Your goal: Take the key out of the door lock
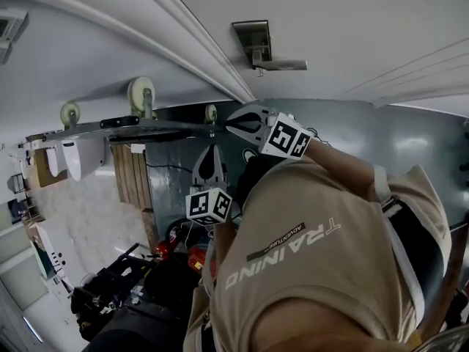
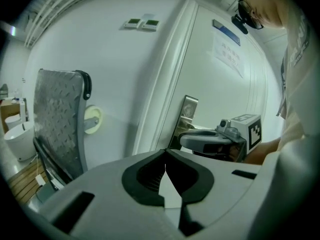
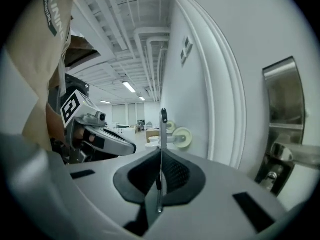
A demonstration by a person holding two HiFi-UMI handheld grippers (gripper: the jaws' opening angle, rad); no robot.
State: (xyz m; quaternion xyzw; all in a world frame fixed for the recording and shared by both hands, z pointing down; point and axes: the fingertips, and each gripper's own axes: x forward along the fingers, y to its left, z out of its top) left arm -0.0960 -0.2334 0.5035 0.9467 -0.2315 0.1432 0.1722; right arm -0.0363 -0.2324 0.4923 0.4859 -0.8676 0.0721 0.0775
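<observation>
My right gripper (image 3: 161,153) is shut on the key (image 3: 162,129), a thin metal blade that stands up edge-on from between the pads. The key is clear of the door: the steel lock plate (image 3: 284,106) with its lever handle (image 3: 300,151) lies off to the right. My left gripper (image 2: 165,158) is shut with nothing between its pads. In the left gripper view the lock plate (image 2: 189,109) shows behind the right gripper (image 2: 210,140). In the head view both grippers, left (image 1: 211,152) and right (image 1: 233,123), sit below the lock plate (image 1: 253,41).
The white door (image 2: 225,84) and its moulded frame (image 2: 170,79) fill the wall ahead. A grey metal cart (image 2: 60,114) with cream wheels (image 2: 92,119) leans against the wall to the left. The person's beige sleeve (image 1: 322,248) covers the lower head view.
</observation>
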